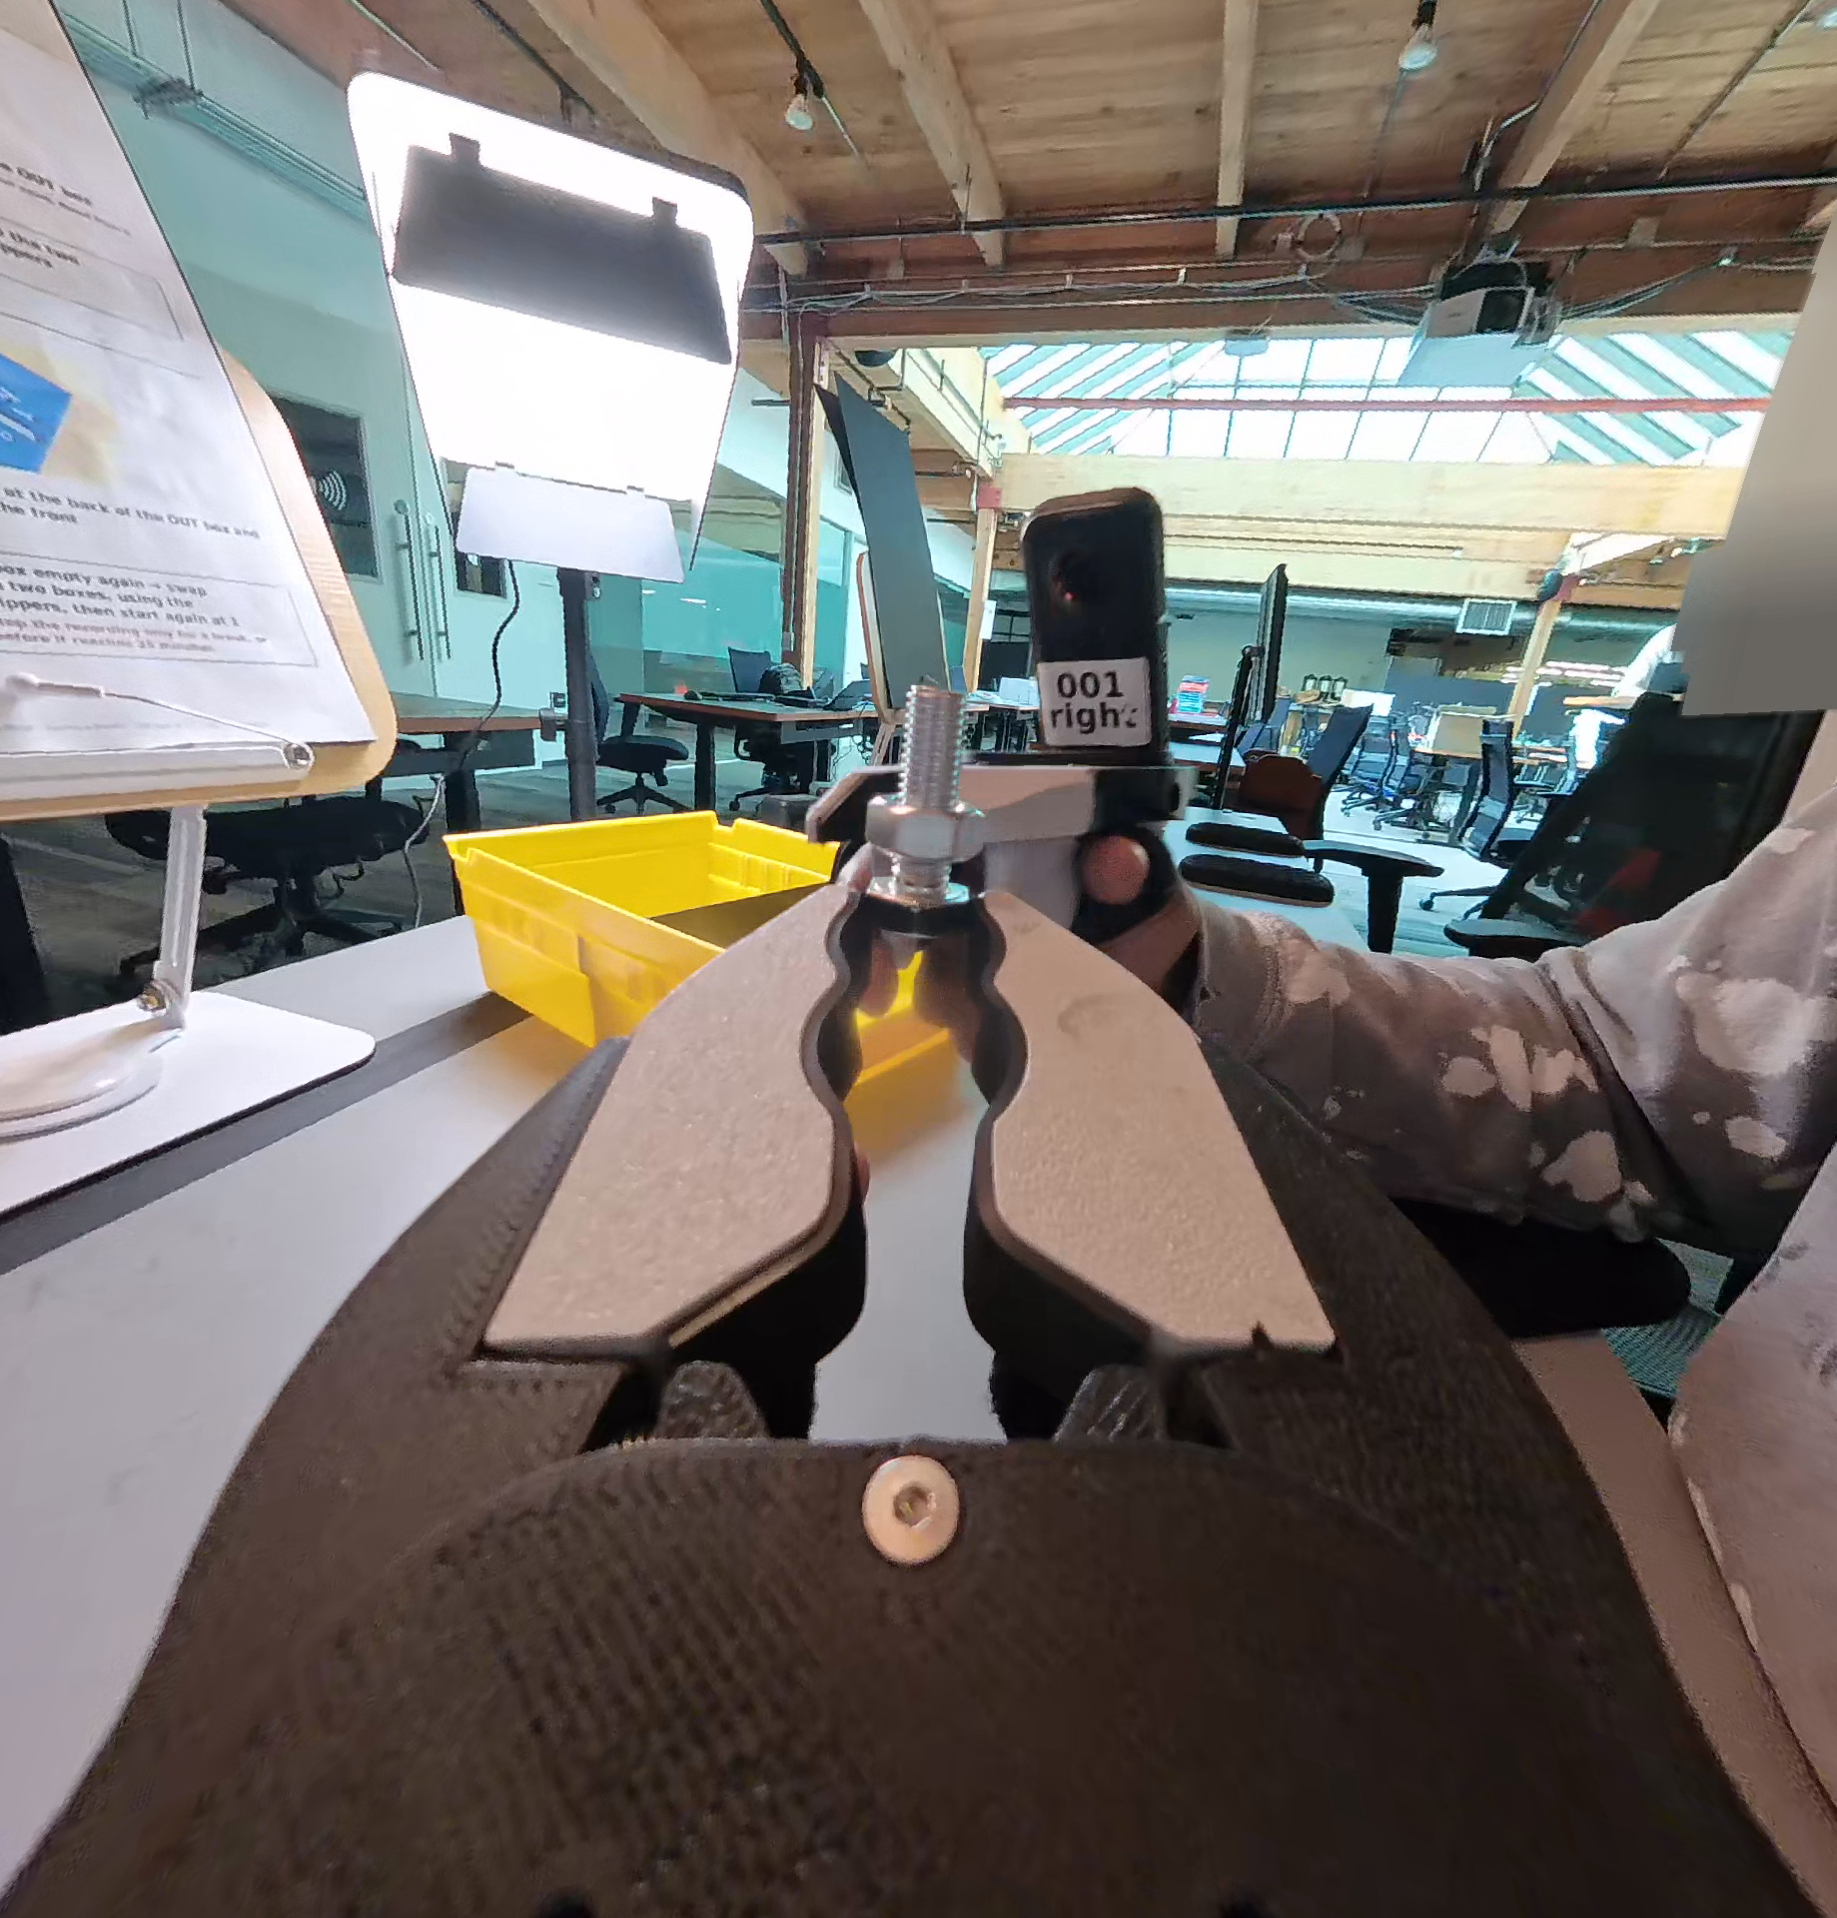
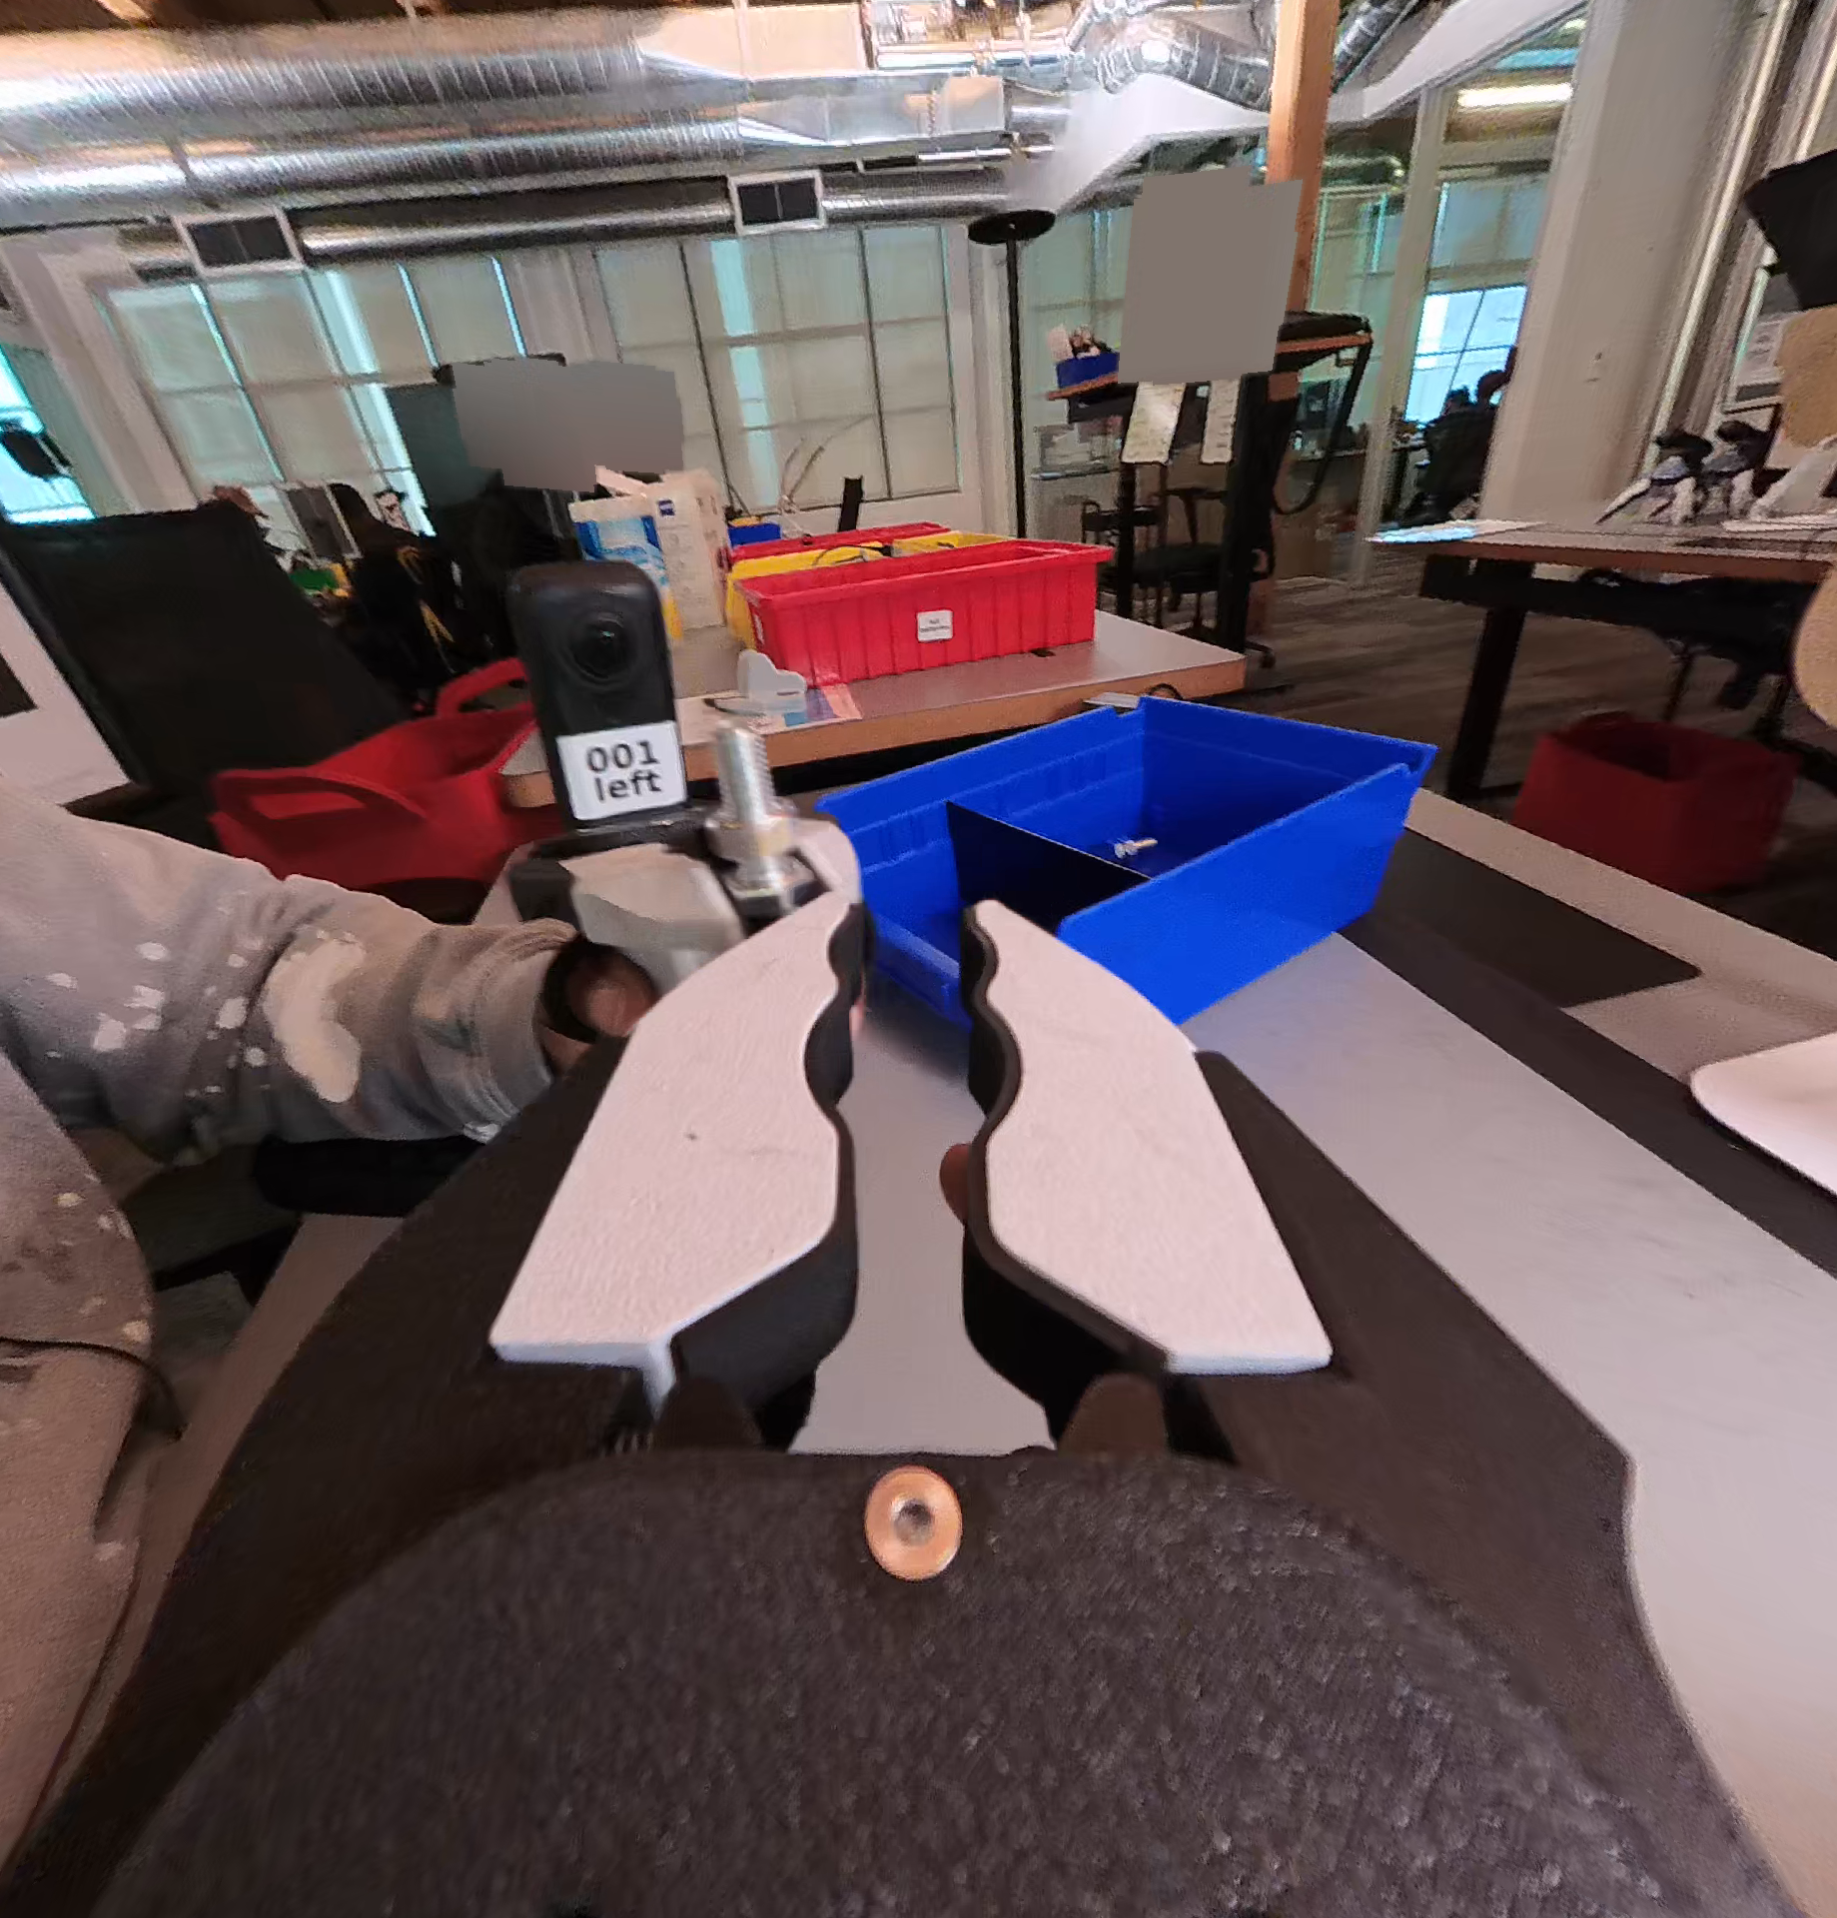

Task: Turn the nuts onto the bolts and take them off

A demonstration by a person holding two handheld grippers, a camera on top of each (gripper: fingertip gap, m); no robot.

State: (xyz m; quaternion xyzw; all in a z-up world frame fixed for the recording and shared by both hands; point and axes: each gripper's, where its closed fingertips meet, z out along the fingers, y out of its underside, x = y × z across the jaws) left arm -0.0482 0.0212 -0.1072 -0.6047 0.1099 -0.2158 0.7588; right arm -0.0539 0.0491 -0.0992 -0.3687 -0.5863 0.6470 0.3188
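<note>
- Left wrist view: the left gripper [image 1: 916, 913] is clamped on one bolt [image 1: 924, 804] by its head, thread upright, one nut [image 1: 919, 830] on it.
- One yellow bin [image 1: 623, 913] sits at ten o'clock.
- The right gripper [image 2: 912, 934] has its fingers apart, empty, the bolt at eleven o'clock.
- One blue bin [image 2: 1204, 861] holds one small fastener [image 2: 1134, 847] at one o'clock.

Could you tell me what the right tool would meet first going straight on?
Probably the blue bin: its near wall lies just beyond the open right tool's tips, though depth is unclear.
</note>
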